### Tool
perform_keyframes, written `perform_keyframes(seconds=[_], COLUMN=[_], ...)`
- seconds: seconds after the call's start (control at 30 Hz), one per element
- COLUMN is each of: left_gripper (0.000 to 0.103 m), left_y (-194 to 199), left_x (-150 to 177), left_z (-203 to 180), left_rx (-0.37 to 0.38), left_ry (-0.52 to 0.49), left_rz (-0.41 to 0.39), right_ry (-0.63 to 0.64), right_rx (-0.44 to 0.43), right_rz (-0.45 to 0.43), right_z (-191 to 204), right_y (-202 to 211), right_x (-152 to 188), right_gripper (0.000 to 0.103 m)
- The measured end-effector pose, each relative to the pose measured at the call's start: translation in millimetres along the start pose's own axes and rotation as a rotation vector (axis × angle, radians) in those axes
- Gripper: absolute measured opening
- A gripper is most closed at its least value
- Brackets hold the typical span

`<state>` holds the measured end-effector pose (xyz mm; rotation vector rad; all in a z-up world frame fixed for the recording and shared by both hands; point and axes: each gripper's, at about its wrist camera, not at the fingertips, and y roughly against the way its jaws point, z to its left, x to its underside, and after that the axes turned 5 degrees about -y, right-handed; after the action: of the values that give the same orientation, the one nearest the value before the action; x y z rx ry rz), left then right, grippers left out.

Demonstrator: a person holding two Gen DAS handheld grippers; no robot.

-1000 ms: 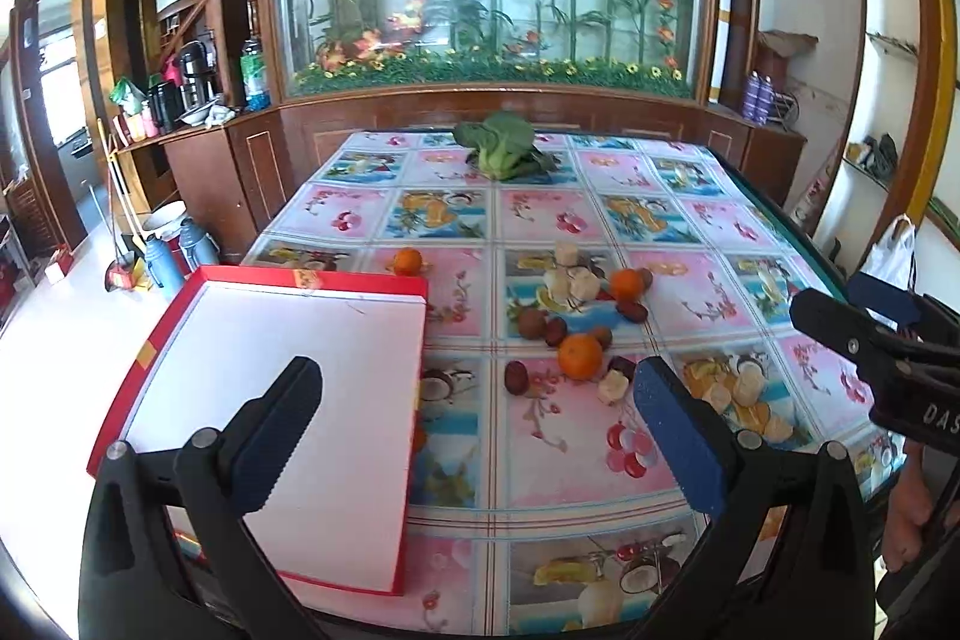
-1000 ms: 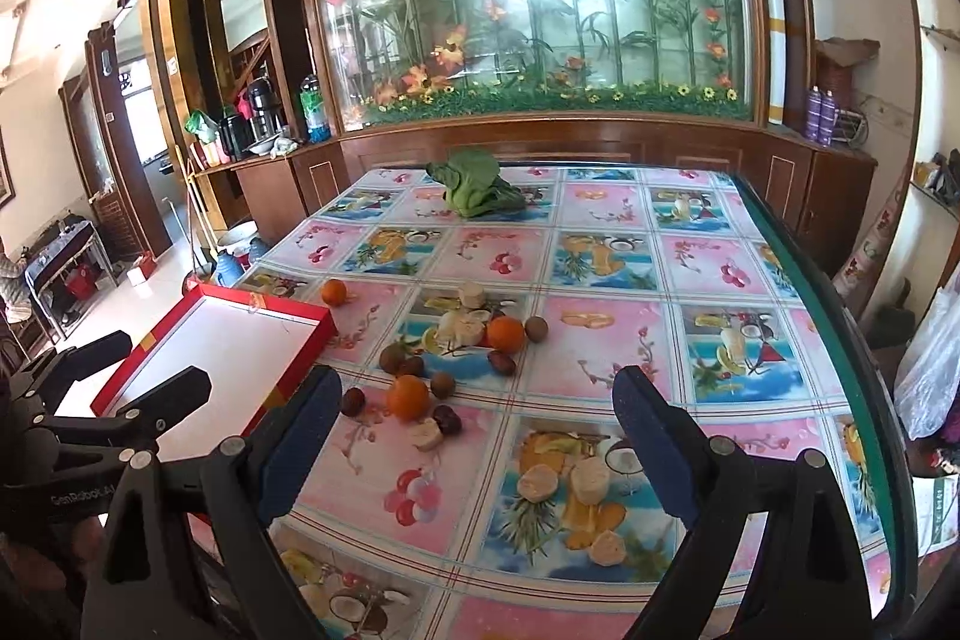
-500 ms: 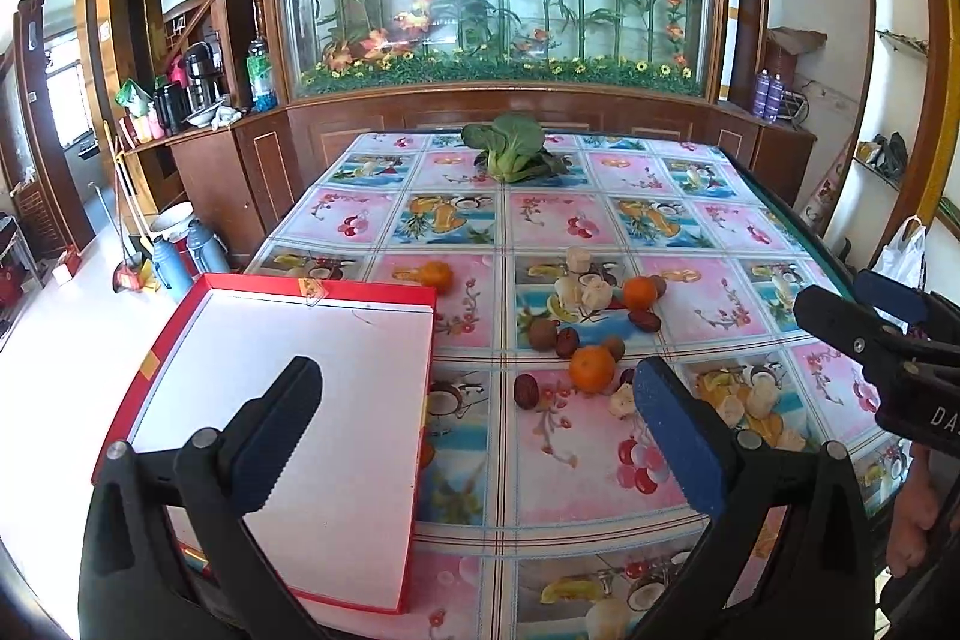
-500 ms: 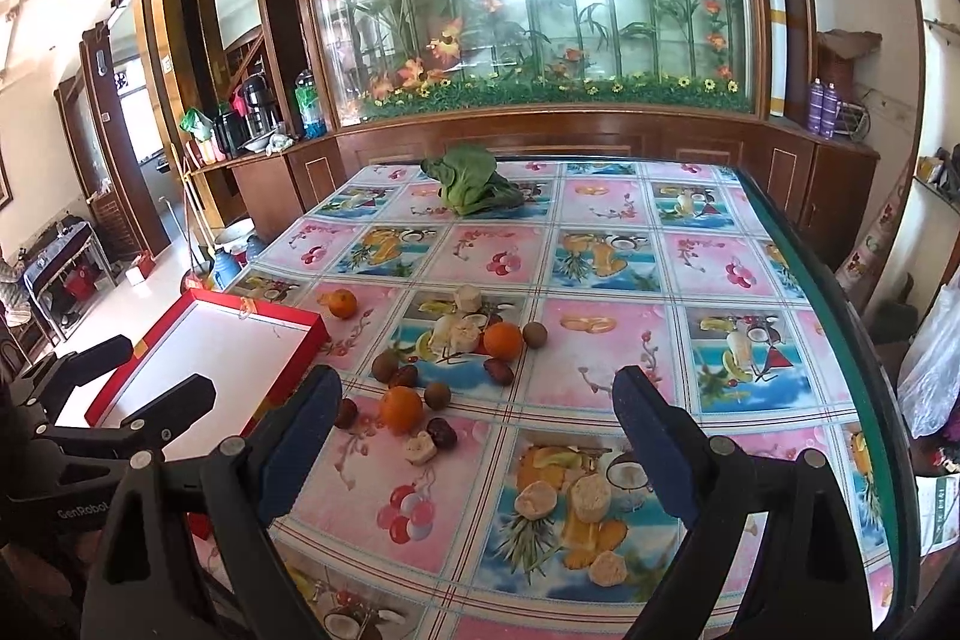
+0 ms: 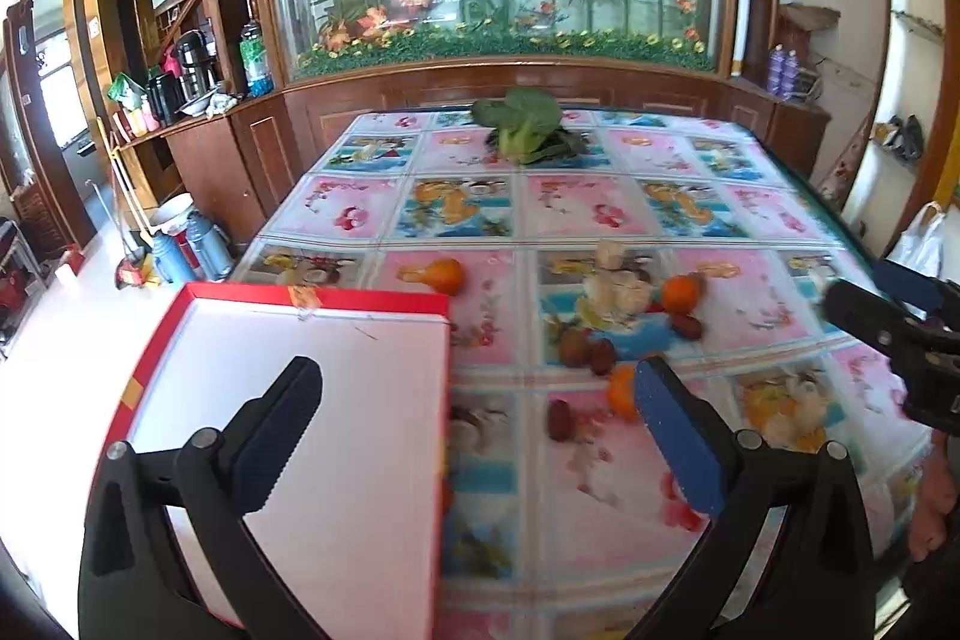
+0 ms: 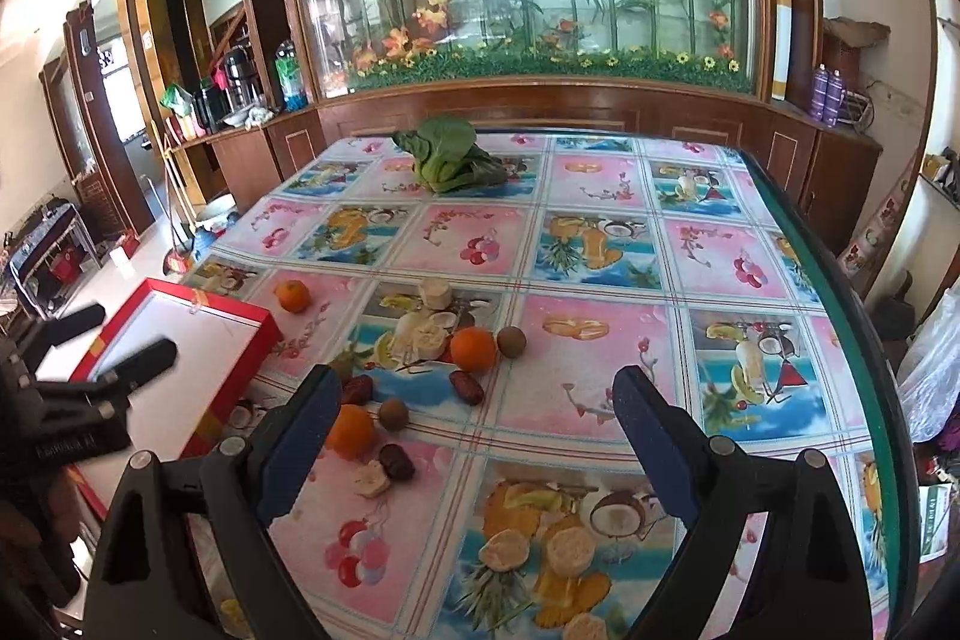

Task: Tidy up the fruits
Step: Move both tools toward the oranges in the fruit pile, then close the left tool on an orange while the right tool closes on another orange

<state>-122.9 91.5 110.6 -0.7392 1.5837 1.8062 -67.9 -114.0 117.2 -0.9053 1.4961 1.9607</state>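
A red box with a white inside (image 5: 312,400) lies on the table's left side; it also shows in the right wrist view (image 6: 180,340). Loose fruit lies mid-table: oranges (image 6: 473,349) (image 6: 292,295) (image 6: 351,431), brown kiwis (image 6: 511,341), dark dates (image 6: 467,388) and pale banana pieces (image 6: 433,292). My left gripper (image 5: 474,424) is open and empty, above the box's right edge. My right gripper (image 6: 477,436) is open and empty, just in front of the fruit cluster (image 5: 624,316).
A green leafy vegetable (image 6: 447,154) lies at the table's far end. The fruit-print tablecloth (image 6: 600,244) has a green edge on the right. A wooden cabinet with a glass flower display stands behind. Bottles and flasks stand on the floor at left.
Both grippers have moved forward and lower towards the table, so the fruit and box look larger. Both stay open and empty. Nothing on the table has moved.
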Motion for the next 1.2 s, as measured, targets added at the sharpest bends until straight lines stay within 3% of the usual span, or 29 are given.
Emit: perform_keyframes(seconds=[0.2, 0.43, 0.63, 0.7, 0.83, 0.9, 0.97, 1.2], left_gripper=[0.103, 0.103, 0.103, 0.103, 0.103, 0.103, 0.103, 0.103], left_y=[-36.8, -57.4, -90.8, -112.8, -160.1, -176.6, -190.3, -209.3], left_x=[-26.6, -39.0, -49.9, -55.8, -64.9, -66.0, -64.1, -58.9], left_z=[33.6, 53.7, 51.1, 47.0, 41.6, 38.4, 38.8, 34.8], left_rx=[-0.093, -0.147, -0.118, -0.113, -0.062, 0.003, -0.010, 0.054], left_ry=[-0.046, -0.072, -0.112, -0.143, -0.165, -0.178, -0.178, -0.188], left_rz=[0.024, 0.040, 0.084, 0.134, 0.266, 0.297, 0.342, 0.374], right_ry=[-0.032, -0.020, -0.020, -0.015, -0.017, -0.042, -0.081, -0.124], right_rx=[-0.010, -0.015, -0.021, -0.016, -0.001, 0.004, 0.013, 0.039], right_rz=[0.060, 0.081, 0.120, 0.127, 0.173, 0.194, 0.208, 0.261], right_z=[-7.8, -3.1, 0.4, 1.8, 1.2, -2.5, -8.5, -10.9], right_y=[-33.2, -49.2, -69.3, -75.4, -95.1, -102.8, -111.3, -132.4], right_x=[-6.2, -8.7, -10.9, -10.5, -9.7, -9.1, -9.4, -9.3], right_gripper=[0.092, 0.092, 0.091, 0.090, 0.074, 0.071, 0.071, 0.063])
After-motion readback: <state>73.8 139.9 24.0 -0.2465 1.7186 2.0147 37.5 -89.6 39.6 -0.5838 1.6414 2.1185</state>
